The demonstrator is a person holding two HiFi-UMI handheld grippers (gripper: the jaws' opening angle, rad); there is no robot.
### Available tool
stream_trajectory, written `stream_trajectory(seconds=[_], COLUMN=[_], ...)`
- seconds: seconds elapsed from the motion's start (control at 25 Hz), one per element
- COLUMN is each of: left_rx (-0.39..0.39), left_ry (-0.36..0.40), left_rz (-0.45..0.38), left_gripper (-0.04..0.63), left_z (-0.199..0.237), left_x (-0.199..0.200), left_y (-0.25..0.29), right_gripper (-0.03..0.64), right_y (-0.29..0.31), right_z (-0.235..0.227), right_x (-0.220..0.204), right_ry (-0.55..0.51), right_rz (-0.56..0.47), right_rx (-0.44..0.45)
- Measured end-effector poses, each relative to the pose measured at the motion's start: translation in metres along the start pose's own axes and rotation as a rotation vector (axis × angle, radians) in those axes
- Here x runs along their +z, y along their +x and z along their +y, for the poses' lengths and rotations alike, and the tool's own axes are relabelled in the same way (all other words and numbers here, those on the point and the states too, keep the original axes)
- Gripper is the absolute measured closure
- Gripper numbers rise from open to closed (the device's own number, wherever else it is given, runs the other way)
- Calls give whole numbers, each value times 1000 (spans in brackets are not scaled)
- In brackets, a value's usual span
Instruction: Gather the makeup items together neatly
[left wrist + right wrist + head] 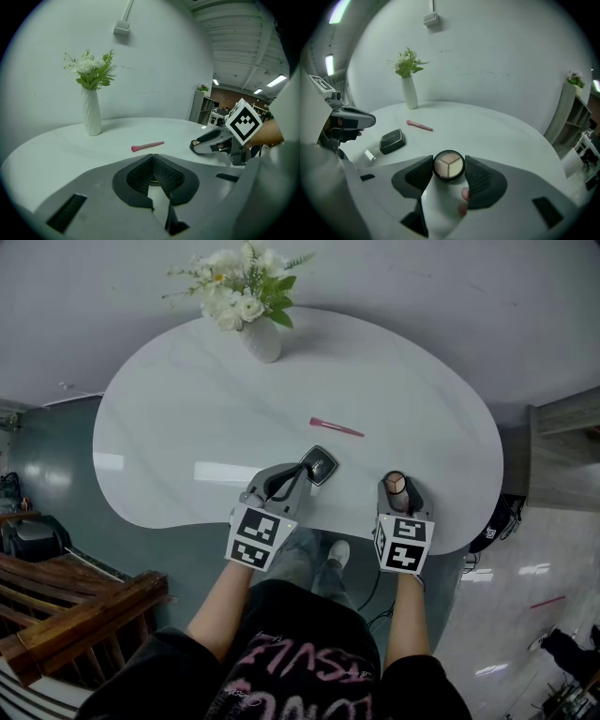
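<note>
We see the left gripper (152, 158), jaws together and empty, partly covering the black palette (322, 465); the right gripper (449, 165) clasps a round compact (395, 483).

Light is dim, cool and even, with glare patches on the white table (187, 409) toward 9 o'clock in the head view. Both gripper views bulge and blacken at the corners. Ceiling strip lights (277, 82) flare at 2 o'clock in the left one.

**One overhead view, two low ones**
Head view looks steeply down on the table (187, 427); both gripper views sit low at its near edge, facing far, sharing vase (92, 115) and brush (147, 146).
</note>
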State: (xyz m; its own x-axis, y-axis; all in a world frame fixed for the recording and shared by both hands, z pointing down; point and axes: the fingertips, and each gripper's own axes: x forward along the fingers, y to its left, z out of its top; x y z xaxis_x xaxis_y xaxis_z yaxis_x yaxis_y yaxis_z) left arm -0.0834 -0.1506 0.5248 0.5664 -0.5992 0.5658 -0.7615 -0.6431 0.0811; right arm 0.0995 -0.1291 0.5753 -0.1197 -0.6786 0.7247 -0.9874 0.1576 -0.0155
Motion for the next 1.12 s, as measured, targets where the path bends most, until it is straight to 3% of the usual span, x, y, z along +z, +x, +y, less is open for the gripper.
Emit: stream_trajectory(seconds=[0.48,1.12], left_rx=[-77,-75], left_ry=[49,38], left_rz=[14,46], left_gripper=[583,581], left_z=[-36,-32], left_x=[8,7], left_y=[20,24], right_gripper=[348,321], right_y=[-20,-20], right_z=[-45,-40], right_x=[-25,-19], right_ry=[71,65], right_rz=[22,-13], right_rx=[-81,-56])
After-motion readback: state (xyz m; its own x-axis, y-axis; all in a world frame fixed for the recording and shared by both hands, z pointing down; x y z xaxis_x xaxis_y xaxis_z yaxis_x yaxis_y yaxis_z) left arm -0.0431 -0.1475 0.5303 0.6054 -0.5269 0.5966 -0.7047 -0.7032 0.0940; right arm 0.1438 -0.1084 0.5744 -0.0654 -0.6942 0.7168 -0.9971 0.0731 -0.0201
